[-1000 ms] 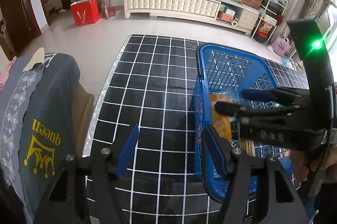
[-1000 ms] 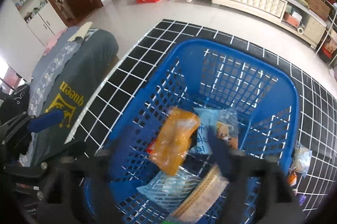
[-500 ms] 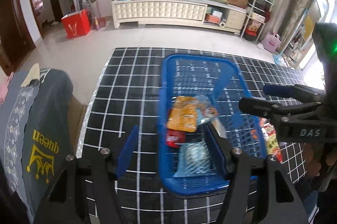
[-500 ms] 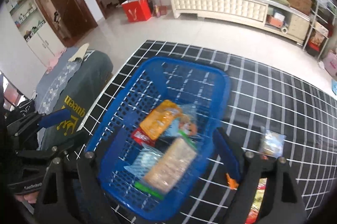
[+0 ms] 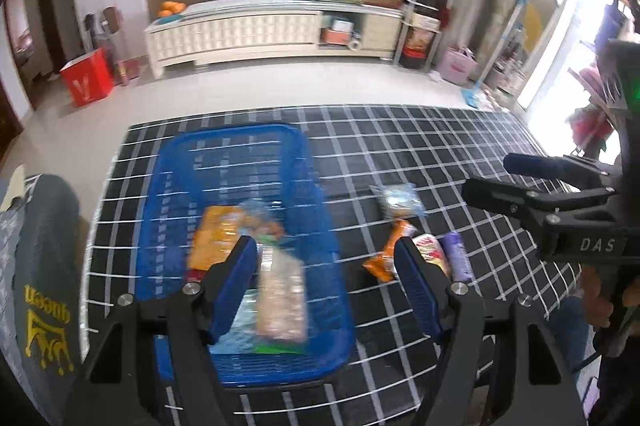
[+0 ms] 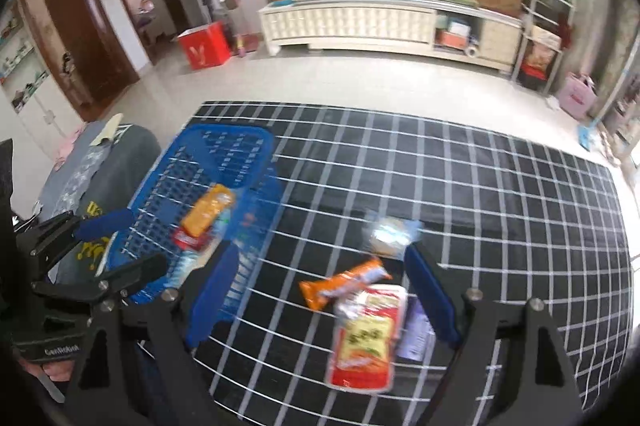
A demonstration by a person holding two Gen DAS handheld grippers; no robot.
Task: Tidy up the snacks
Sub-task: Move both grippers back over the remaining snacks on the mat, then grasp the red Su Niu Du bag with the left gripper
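Observation:
A blue plastic basket (image 5: pixel 244 153) (image 6: pixel 208 153) sits on the left of the black grid mat and holds several snack packs, among them an orange bag (image 5: pixel 214 236) (image 6: pixel 208 203) and a cracker pack (image 5: pixel 280 300). Right of the basket lie a clear packet (image 5: pixel 398 199) (image 6: pixel 394 232), an orange bar (image 5: pixel 386 252) (image 6: pixel 344 282), a red-and-yellow pouch (image 6: pixel 366 342) (image 5: pixel 432 252) and a purple packet (image 5: pixel 456 254) (image 6: pixel 416 334). My left gripper (image 5: pixel 324 290) hangs open over the basket's right side. My right gripper (image 6: pixel 320 302) stands open above the loose snacks.
The black grid mat (image 6: pixel 480 185) covers the table. A grey cloth with yellow print (image 5: pixel 44 290) lies off the table's left edge. Beyond the table are tiled floor, a white cabinet (image 6: pixel 360 17) and a red box (image 6: pixel 204 43).
Both grippers have pulled back from the basket and swung right, bringing the loose snacks on the mat into view. The basket now sits left in both views.

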